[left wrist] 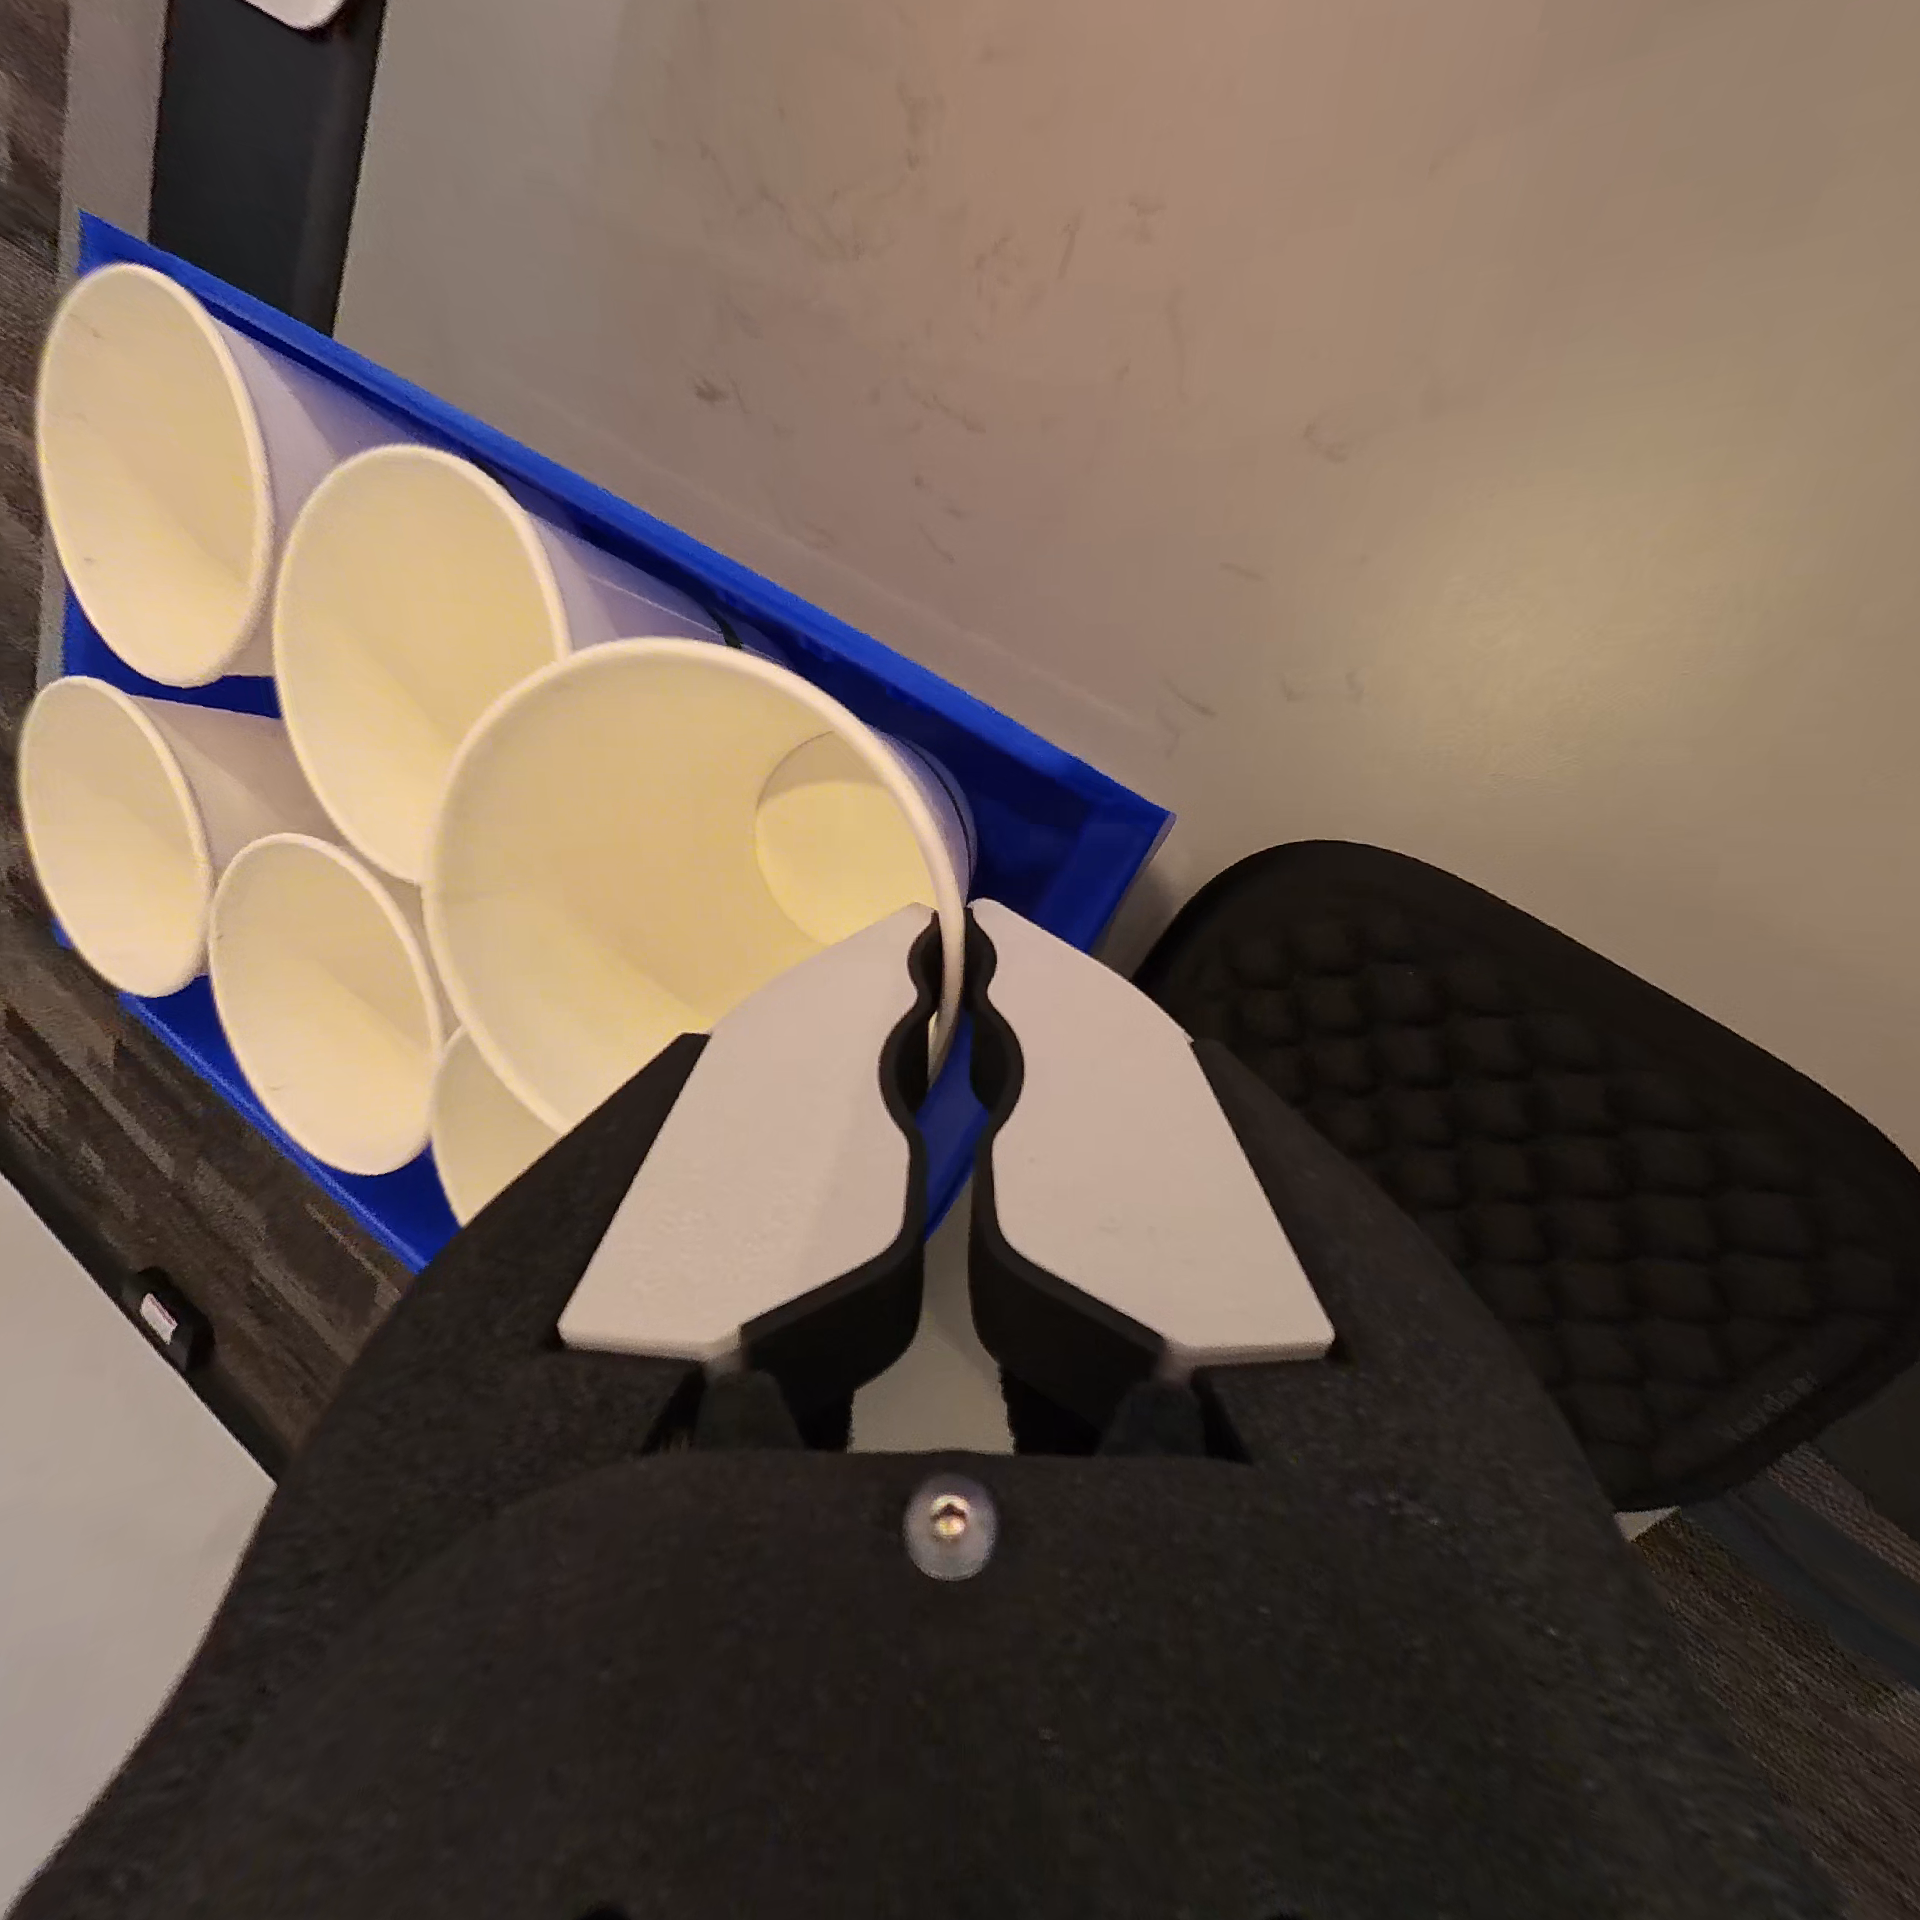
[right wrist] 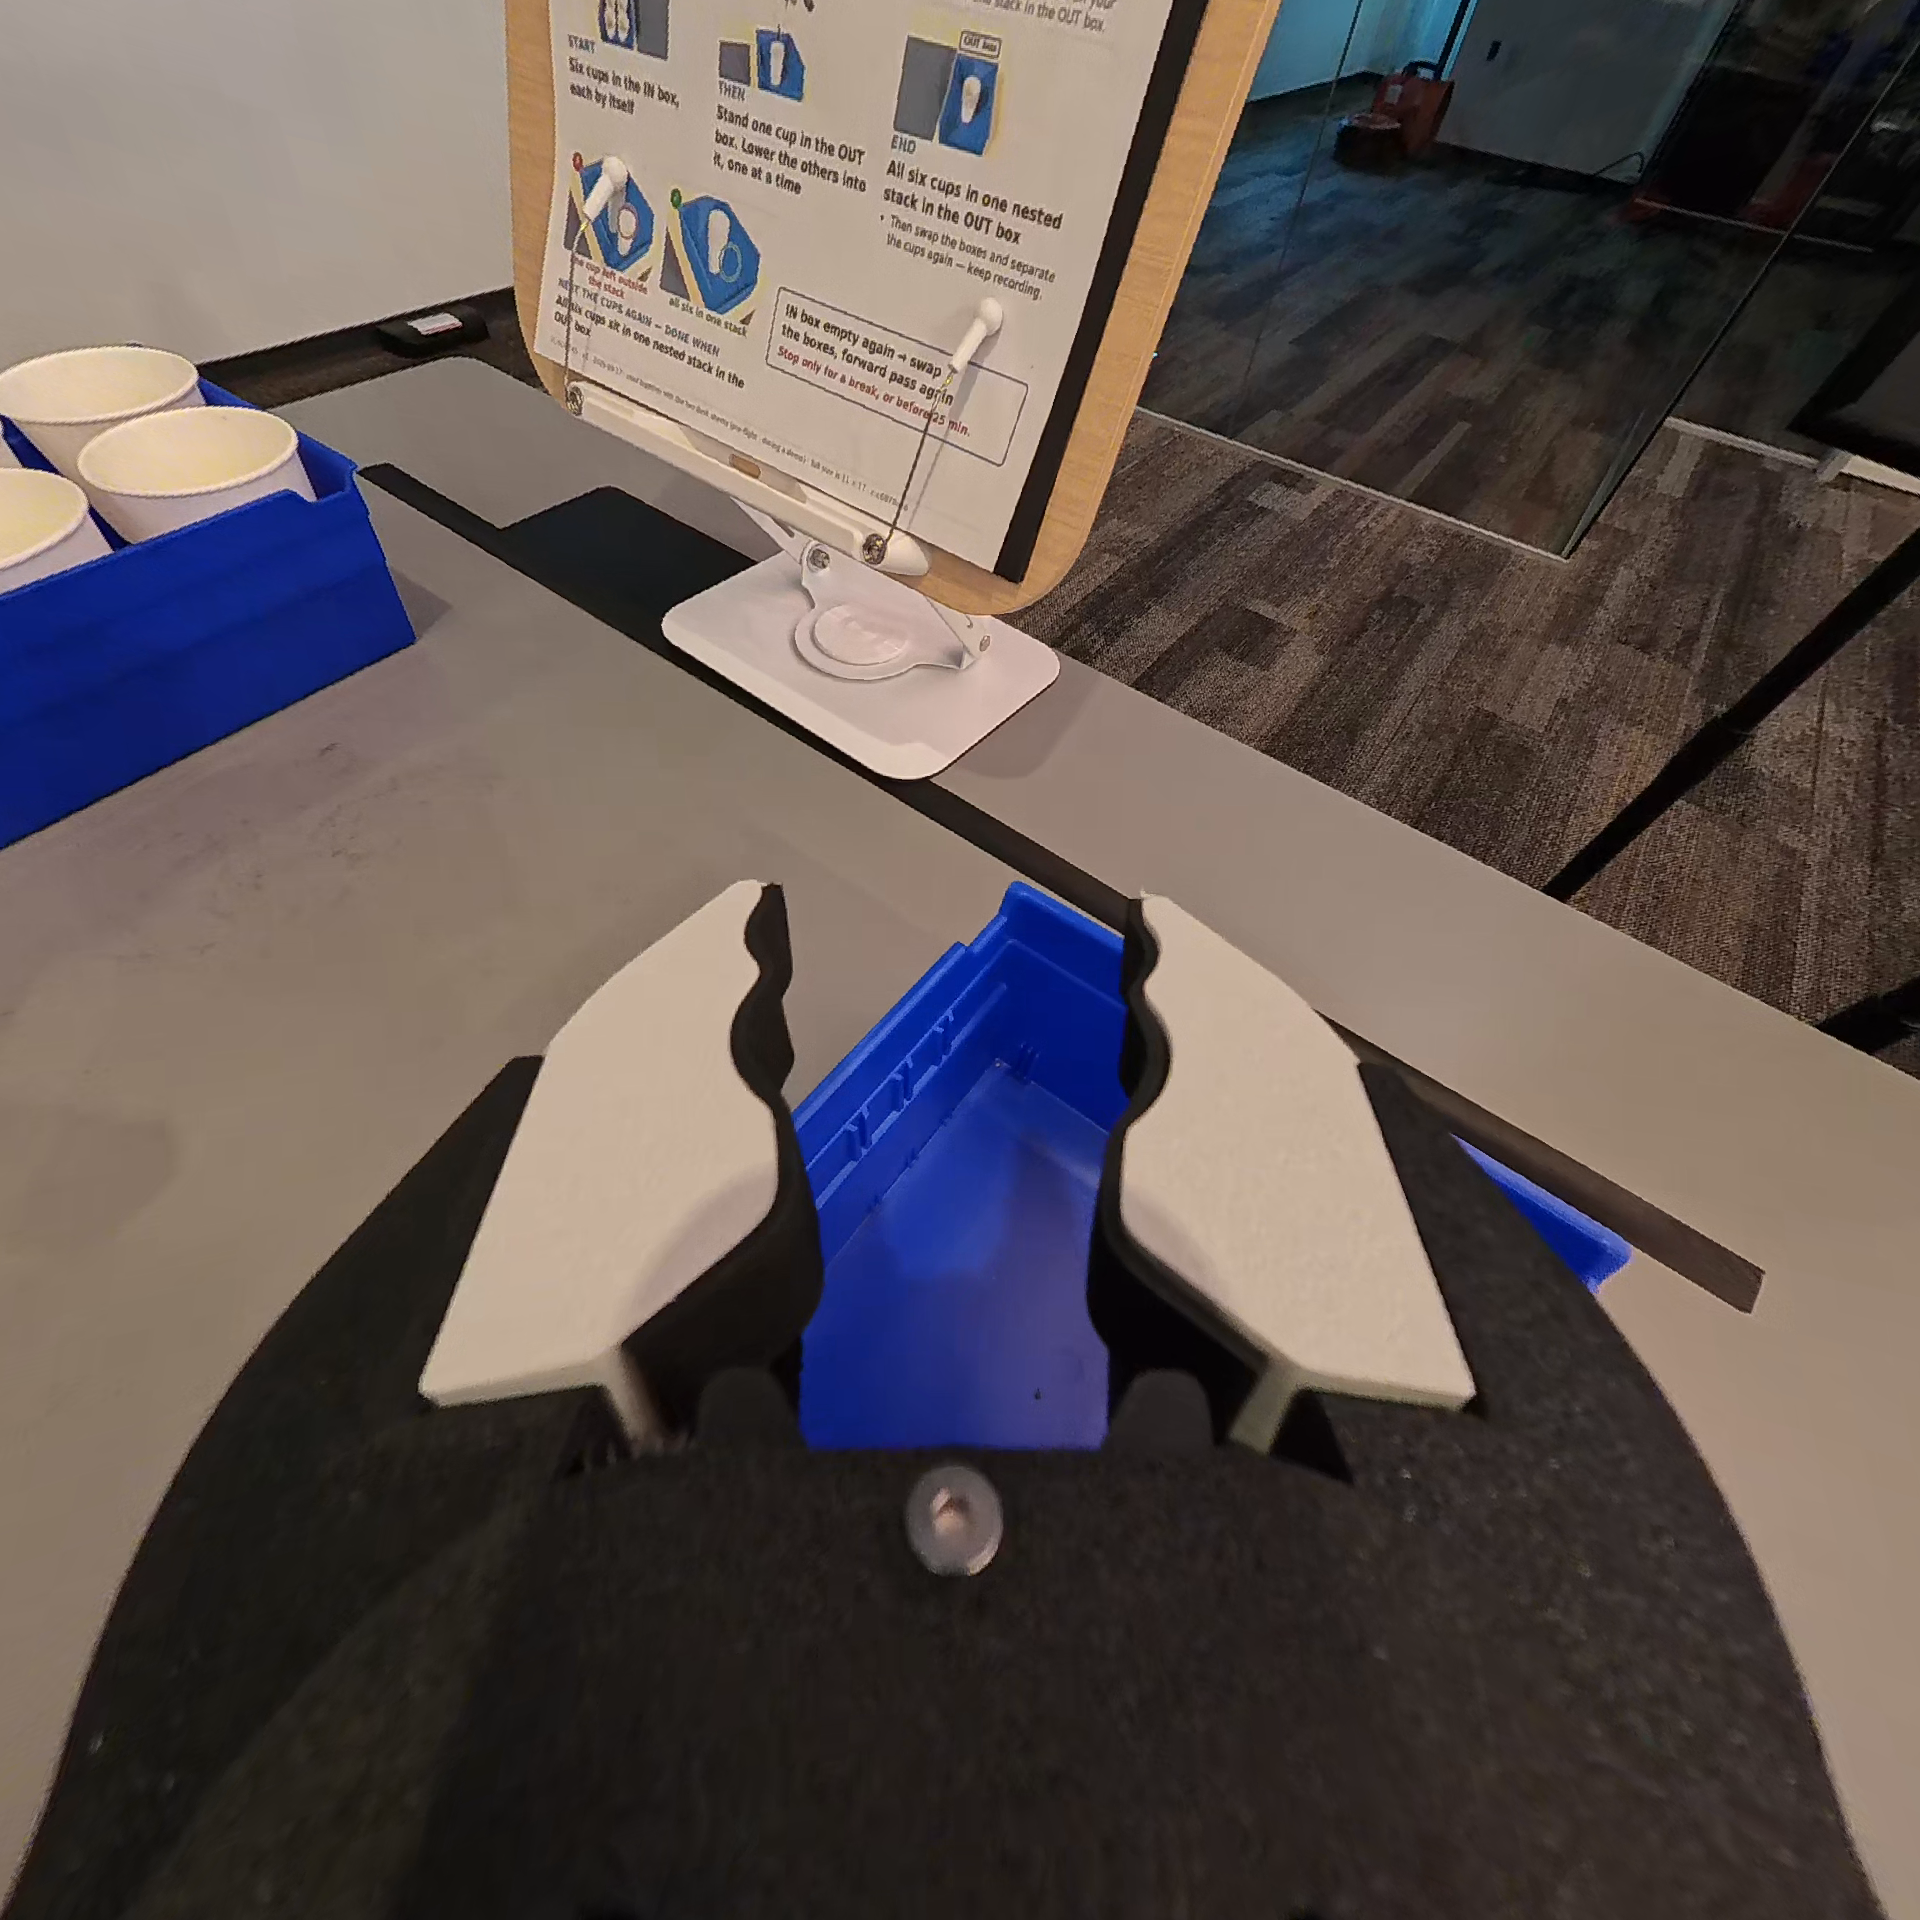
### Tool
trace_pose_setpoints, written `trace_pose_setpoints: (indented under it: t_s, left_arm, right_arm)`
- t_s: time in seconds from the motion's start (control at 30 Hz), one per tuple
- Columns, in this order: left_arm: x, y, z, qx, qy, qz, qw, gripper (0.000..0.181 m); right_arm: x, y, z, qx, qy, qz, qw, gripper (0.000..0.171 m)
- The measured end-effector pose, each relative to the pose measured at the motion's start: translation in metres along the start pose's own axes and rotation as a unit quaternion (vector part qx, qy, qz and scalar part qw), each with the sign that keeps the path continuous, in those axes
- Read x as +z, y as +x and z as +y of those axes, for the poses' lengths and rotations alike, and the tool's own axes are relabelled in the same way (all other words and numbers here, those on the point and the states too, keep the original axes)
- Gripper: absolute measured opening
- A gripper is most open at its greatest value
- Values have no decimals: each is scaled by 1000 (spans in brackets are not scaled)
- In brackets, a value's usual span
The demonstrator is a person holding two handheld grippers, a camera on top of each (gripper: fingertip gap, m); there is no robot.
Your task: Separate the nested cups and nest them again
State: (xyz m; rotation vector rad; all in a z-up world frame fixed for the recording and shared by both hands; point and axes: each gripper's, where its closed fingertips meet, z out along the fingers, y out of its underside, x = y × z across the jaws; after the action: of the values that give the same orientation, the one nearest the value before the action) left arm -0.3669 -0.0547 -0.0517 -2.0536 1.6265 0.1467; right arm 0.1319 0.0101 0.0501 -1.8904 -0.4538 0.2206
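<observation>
Left wrist view: the left gripper point(left wrist: 951, 925) pinches the rim of a white paper cup point(left wrist: 665, 894) over the blue bin point(left wrist: 1081, 862), among five others. It looks light and crushable; the rim is the stiffest hold.

Right wrist view: the right gripper point(right wrist: 956, 904) hangs spread and empty above an empty blue bin point(right wrist: 966, 1278) near the table edge point(right wrist: 1558, 1060), with open tabletop around.

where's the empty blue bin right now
In the right wrist view the empty blue bin sits on the grey table directly below the open right gripper, showing between its fingers, near the table's right edge.
</observation>
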Motion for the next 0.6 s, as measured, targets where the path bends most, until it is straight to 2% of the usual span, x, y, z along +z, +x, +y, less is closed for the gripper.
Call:
trace_pose_setpoints:
  t_s: [0.17, 0.33, 0.47, 0.6]
  left_arm:
    - [-19, -4, -3, 11, -7, -21, 1000, 2]
    - [-53, -16, -15, 15, 8, -60, 998, 2]
    - [-79, -13, -44, 16, 60, -49, 997, 2]
    - [-96, -1, -79, 36, 115, -22, 993, 1]
  right_arm:
    - [1, -3, -1, -4, -1, -4, 1000, 61]
    - [5, -23, -16, -27, 25, -30, 999, 62]
    - [8, -65, -43, -69, 78, -85, 991, 62]
    - [1, -137, -75, -91, 157, -208, 961, 64]
